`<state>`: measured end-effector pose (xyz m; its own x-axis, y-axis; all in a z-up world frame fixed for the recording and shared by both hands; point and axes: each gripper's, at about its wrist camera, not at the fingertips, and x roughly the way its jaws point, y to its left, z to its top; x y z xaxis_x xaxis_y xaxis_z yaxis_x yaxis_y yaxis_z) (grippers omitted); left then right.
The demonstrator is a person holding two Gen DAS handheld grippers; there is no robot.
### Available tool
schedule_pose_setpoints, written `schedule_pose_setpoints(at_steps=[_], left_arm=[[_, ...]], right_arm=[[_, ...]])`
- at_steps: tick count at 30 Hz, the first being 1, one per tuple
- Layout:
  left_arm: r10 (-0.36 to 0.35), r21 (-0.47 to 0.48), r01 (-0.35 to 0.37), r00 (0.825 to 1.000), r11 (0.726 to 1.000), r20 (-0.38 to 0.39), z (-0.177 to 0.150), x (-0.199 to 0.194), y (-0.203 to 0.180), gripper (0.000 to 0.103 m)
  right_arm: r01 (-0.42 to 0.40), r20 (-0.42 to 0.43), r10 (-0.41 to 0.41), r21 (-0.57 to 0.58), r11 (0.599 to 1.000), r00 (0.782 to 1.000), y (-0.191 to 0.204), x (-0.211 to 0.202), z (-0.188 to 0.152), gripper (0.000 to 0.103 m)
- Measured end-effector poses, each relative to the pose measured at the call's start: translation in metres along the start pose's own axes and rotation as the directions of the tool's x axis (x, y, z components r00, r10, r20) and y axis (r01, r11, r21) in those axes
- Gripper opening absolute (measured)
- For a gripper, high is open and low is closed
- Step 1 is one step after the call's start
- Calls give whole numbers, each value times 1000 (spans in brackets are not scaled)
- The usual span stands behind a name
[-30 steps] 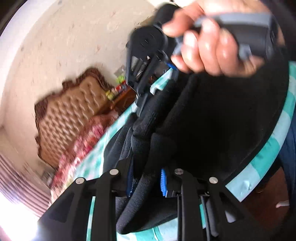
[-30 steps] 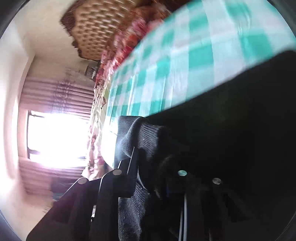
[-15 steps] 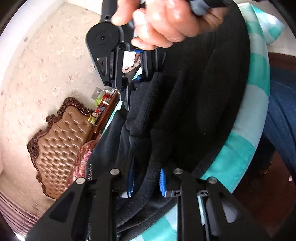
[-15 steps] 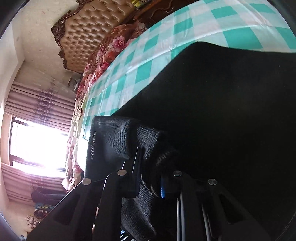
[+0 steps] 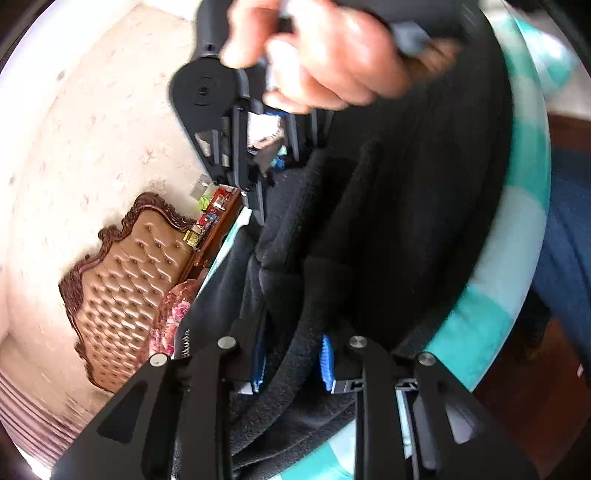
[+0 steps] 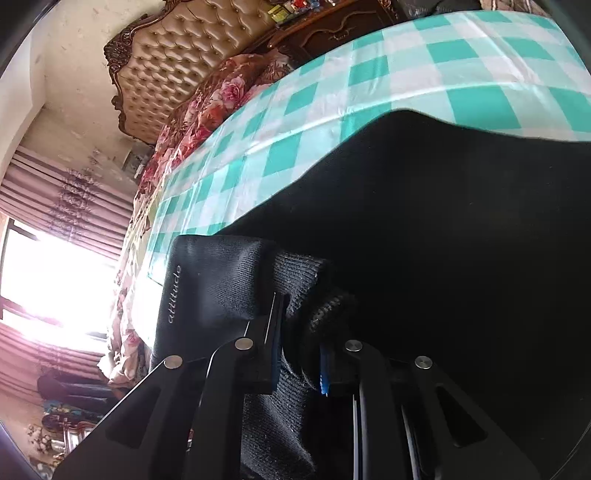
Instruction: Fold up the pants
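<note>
The black pants (image 5: 388, 229) hang bunched above a teal-and-white checked tablecloth (image 5: 495, 317). My left gripper (image 5: 291, 362) is shut on a thick fold of the pants' ribbed edge. In the left wrist view, my right gripper (image 5: 275, 162), held by a hand (image 5: 325, 62), is clamped on the same edge further along. In the right wrist view, my right gripper (image 6: 299, 365) is shut on the ribbed waistband (image 6: 295, 288), next to a black label reading "attitude" (image 6: 207, 280). The rest of the pants (image 6: 443, 258) spreads over the tablecloth (image 6: 332, 99).
A tufted brown headboard (image 6: 184, 55) and a floral bedspread (image 6: 207, 107) lie beyond the table. A dark wooden cabinet (image 6: 332, 22) stands beside the bed. A bright window with pink curtains (image 6: 44, 288) is on the left. A person's blue-clad leg (image 5: 565, 240) is at the table's edge.
Both grippers have kept their hold on the pants while swinging together. The right wrist view now shows more of the tablecloth and bed, and the waistband label has come into view.
</note>
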<state>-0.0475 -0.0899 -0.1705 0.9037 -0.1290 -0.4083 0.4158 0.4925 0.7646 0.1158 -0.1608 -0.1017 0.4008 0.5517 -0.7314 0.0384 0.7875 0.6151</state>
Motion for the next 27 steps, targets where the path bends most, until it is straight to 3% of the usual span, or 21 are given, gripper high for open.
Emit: schedule_pose_setpoints(at_steps=[3, 7, 11, 13, 15, 17, 19, 21, 23, 25, 27], left_arm=[[29, 5, -29, 999, 1000, 18, 4, -2, 2, 23], [-22, -10, 22, 1000, 1000, 1, 3, 1, -5, 30], [-74, -143, 80, 996, 986, 52, 0, -20, 22, 52], [-113, -295, 140, 988, 945, 106, -8, -40, 53, 52], [-79, -472, 146, 984, 869, 159, -26, -58, 92, 52], [-49, -578, 130, 987, 805, 154, -44, -62, 119, 50], [-25, -687, 96, 993, 720, 113, -68, -58, 149, 43], [-89, -731, 109, 994, 674, 67, -82, -47, 163, 23], [-144, -757, 142, 987, 637, 64, -92, -39, 165, 16], [-207, -761, 152, 978, 630, 24, -97, -21, 158, 7], [-292, -767, 152, 955, 623, -48, -106, 0, 134, 5]], right_arm=[[1, 52, 1, -41, 999, 999, 15, -18, 2, 15], [79, 34, -77, -49, 996, 996, 7, -6, 2, 15], [84, 39, -83, -16, 996, 996, -10, 3, -2, 16], [127, 56, -125, -41, 991, 991, -7, 3, -3, 16], [173, 75, -168, -80, 982, 983, 0, 2, -6, 17], [215, 101, -205, -99, 972, 973, 5, -3, -7, 22], [265, 155, -248, -100, 959, 956, 12, -15, -9, 34], [325, 228, -294, -115, 939, 928, 21, -30, -14, 39], [366, 296, -314, -140, 920, 902, 33, -46, -22, 44], [392, 335, -314, -198, 898, 888, 55, -49, -36, 47], [416, 350, -317, -257, 872, 881, 77, -40, -50, 56]])
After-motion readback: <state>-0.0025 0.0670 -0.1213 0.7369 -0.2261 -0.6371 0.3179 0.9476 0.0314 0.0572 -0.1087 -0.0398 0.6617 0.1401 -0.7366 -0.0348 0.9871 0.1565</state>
